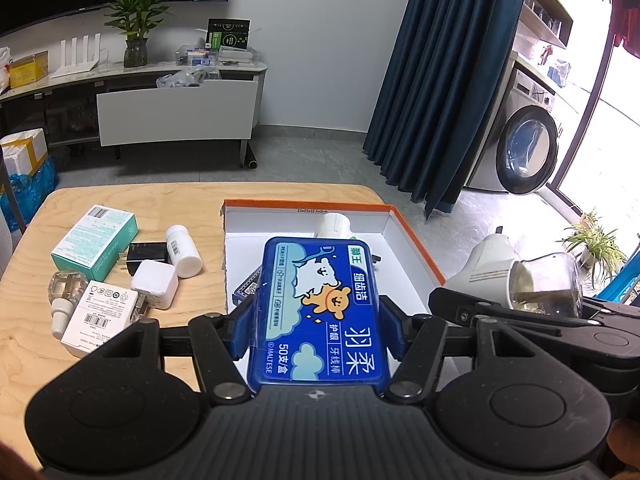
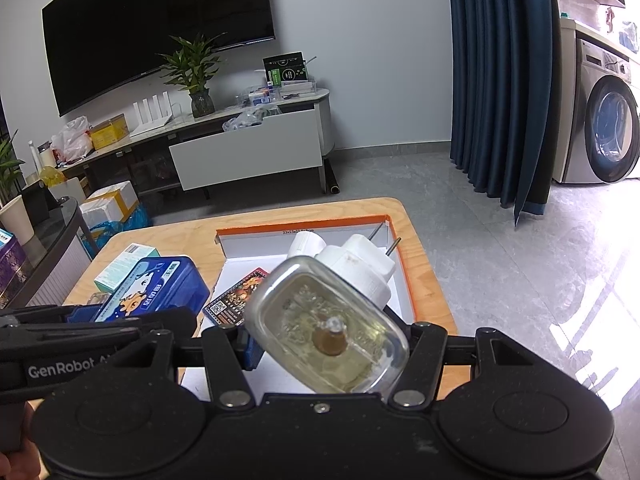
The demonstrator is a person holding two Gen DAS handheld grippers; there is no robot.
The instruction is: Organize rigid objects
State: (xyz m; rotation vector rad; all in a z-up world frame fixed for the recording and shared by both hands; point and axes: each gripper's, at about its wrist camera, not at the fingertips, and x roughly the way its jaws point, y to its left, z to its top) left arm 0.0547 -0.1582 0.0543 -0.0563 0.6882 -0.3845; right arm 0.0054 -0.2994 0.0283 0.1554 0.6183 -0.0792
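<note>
Left wrist: L hand-held gripper [image 1: 316, 334] angled down, clamps floss box [image 1: 318, 312] | R hand-held gripper [image 2: 326, 346] same, clamps plug-in bottle [image 2: 332, 320]

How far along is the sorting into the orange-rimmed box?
Partly done. The box already holds a white cylinder and a dark printed card. In hand: left gripper holds the blue floss case, right gripper the plug-in bottle. Left: the teal box, pill bottle and chargers.
</note>
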